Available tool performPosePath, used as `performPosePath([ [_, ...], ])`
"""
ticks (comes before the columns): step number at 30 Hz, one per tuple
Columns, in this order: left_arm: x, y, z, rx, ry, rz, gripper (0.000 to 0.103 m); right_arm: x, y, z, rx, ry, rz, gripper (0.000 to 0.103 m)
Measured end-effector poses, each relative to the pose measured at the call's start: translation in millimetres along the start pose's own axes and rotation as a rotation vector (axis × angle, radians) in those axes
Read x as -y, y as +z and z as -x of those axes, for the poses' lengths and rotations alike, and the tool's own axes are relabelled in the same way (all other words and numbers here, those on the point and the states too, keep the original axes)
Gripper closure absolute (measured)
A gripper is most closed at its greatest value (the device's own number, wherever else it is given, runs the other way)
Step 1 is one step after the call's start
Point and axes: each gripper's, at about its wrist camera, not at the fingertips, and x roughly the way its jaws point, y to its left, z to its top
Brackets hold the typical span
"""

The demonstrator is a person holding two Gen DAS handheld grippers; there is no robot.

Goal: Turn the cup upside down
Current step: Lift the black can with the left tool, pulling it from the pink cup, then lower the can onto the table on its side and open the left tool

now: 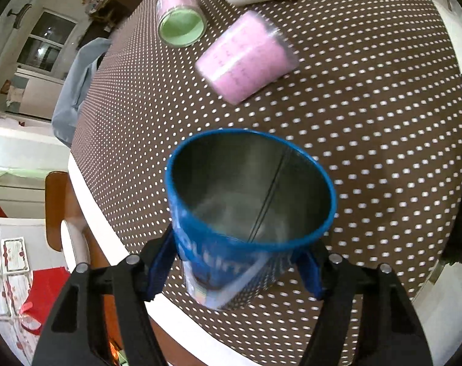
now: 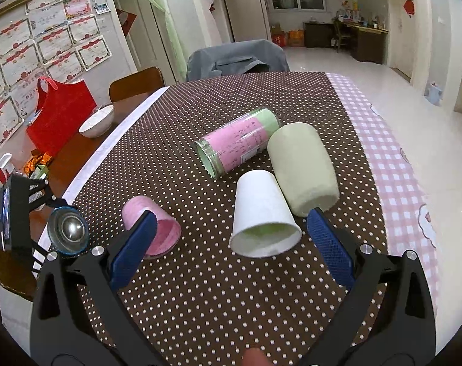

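Note:
My left gripper [image 1: 240, 271] is shut on a blue metal cup [image 1: 252, 201], held above the dotted tablecloth with its open mouth tilted up toward the camera. In the right wrist view the same cup [image 2: 68, 233] shows at the far left, bottom toward me, held by the left gripper. My right gripper [image 2: 231, 241] is open and empty, its blue pads either side of a white paper cup [image 2: 263, 213] lying on its side. A pink cup [image 2: 151, 222] [image 1: 246, 58] also lies on its side.
A pink-and-green glass jar [image 2: 237, 143] [image 1: 182, 15] and a pale green cup [image 2: 302, 164] lie on the brown dotted tablecloth [image 2: 200, 289]. A white bowl [image 2: 97, 120], a red bag [image 2: 60, 116] and chairs [image 2: 237, 56] stand at the table's left and far side.

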Motion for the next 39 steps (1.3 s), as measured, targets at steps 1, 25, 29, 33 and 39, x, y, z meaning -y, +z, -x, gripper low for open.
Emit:
performPosePath([
  [1, 4.3, 0.8, 3.6, 0.004, 0.003, 0.001, 0.035, 1.1, -1.3, 3.7, 0.004, -0.001, -0.002, 0.006],
  [25, 115.9, 89.3, 67.4, 0.043, 0.028, -0.227, 0.035, 76.4, -55.5, 84.9, 0.082, -0.034, -0.138, 0.006],
  [29, 117.5, 112.0, 56.2, 0.023, 0.001, -0.24, 0.035, 86.9, -59.7, 89.6, 0.089, -0.036, -0.157, 0.006],
  [33, 119.0, 126.7, 46.6, 0.013, -0.004, -0.228, 0.034, 94.9, -63.7, 92.2, 0.088, -0.039, -0.172, 0.006],
  [39, 121.9, 133.3, 60.0, 0.074, 0.007, -0.181, 0.016, 98.9, -67.3, 91.6, 0.078, -0.038, -0.182, 0.006],
])
